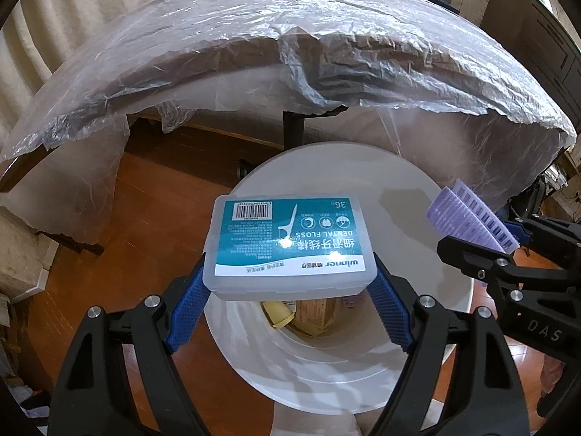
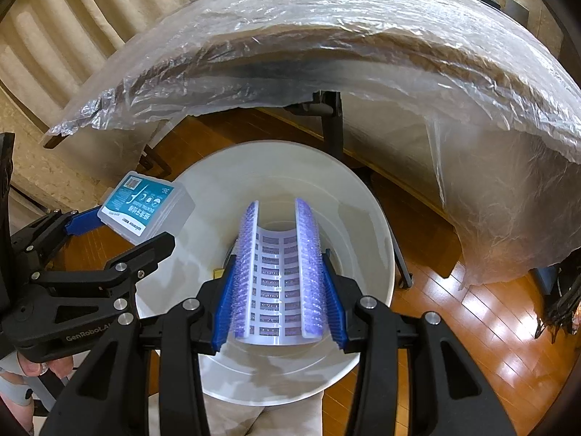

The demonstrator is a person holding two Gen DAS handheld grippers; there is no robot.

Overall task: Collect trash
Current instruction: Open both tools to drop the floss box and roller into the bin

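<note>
So both pickups look done and it's basically drop time. The left hand-held gripper is clamped on the floss box, blue pads squeezing its two short ends, and the box hangs right over the mouth of the white bin. The right hand-held gripper is clenched on a purple bristly strip, bent into a U between the pads, also above the bin opening; from the left camera it sits out at 3 o'clock of the box. Down at the bottom of the bin there's already some stuff, a yellowish scrap and something cardboard-brown, so I'd guess earlier rounds went in fine. What's left: let go of both, then maybe whatever's still on the plastic-covered tabletop. At its far edge, around 12 o'clock, I can see a white jug, a roundish beige lump and a long flat box, but can't tell if any of that counts as trash. Readable text: the box label says "winner", "DENTAL FLOSS", "36", plus Chinese characters and a barcode, all upside down to the camera. Gripper bodies read "DAS" and "GenRobot.AI".
</note>
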